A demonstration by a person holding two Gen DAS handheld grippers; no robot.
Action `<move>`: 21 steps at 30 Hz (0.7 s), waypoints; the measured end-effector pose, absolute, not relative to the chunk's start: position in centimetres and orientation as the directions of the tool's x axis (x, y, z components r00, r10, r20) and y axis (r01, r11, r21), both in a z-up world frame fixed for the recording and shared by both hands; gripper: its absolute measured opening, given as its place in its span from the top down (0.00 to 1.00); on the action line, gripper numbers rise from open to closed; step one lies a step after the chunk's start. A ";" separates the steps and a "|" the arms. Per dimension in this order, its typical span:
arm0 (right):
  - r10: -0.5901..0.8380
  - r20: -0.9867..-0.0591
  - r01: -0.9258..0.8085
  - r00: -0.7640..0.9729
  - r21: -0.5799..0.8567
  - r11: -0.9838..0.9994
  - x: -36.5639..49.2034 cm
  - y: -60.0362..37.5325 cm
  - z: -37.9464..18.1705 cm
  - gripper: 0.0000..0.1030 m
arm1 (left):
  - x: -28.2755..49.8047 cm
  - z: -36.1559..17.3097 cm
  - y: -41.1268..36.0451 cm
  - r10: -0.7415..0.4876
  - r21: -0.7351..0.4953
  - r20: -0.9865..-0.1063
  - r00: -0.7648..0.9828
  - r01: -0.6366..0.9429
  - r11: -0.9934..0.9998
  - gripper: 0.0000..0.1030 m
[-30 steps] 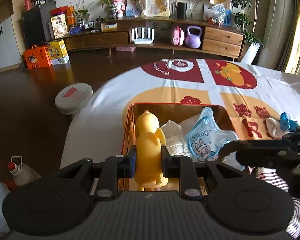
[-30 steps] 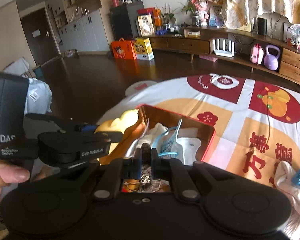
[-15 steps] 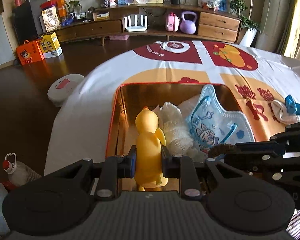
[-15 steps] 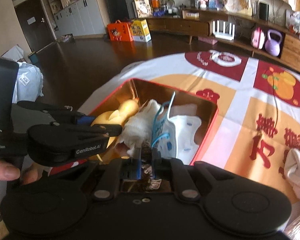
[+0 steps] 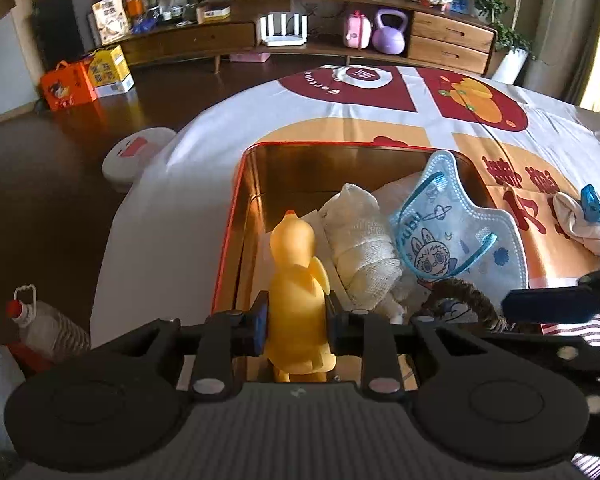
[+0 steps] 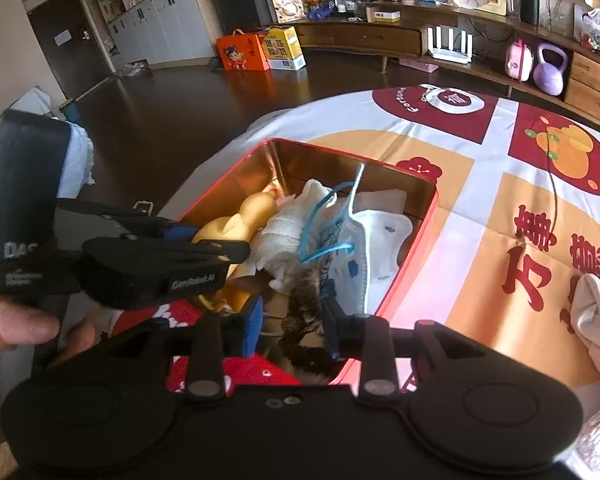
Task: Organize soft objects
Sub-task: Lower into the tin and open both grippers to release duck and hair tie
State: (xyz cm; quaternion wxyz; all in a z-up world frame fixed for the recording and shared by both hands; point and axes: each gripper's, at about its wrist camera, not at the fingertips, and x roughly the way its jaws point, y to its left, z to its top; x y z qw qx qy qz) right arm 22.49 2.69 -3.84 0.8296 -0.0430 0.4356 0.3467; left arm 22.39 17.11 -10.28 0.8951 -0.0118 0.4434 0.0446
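Note:
A red tin with a gold inside sits on the patterned tablecloth. It holds a white gauze roll and a blue cartoon face mask. My left gripper has its pads against a yellow rubber duck, held upright over the tin's left side, and its jaws are beginning to open. My right gripper hangs over the tin's near end. Its jaws are opening, and a dark braided hair tie lies loose between them near the right finger.
A white cloth with a blue clip lies on the table right of the tin. On the floor to the left are a robot vacuum and a plastic bottle. A hand holds the left gripper's handle.
The right jaws have spread apart and let go of the dark hair tie. The left gripper has sunk with the duck, lower into the tin. Both views look further down into the tin.

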 end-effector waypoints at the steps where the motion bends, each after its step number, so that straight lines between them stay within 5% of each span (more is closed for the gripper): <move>1: 0.542 -0.748 -0.614 0.382 0.234 0.754 22.2 2.5 -3.6 0.66 | 22.3 -10.2 17.1 0.071 0.020 -0.797 0.600 -0.092 0.996 0.73; 8: 0.554 -0.730 -0.607 0.401 0.240 0.757 21.6 1.4 -2.5 0.60 | 21.3 -9.7 17.2 0.060 -0.001 -0.802 0.594 -0.102 0.995 0.70; 12: 0.557 -0.722 -0.604 0.410 0.243 0.759 21.2 0.8 -2.1 0.57 | 20.4 -8.8 17.1 0.055 -0.013 -0.780 0.624 -0.105 0.994 0.34; 21: 0.577 -0.680 -0.591 0.452 0.256 0.765 20.0 -1.7 -0.5 0.42 | 18.3 -6.5 16.4 0.039 -0.041 -0.744 0.667 -0.103 0.994 0.33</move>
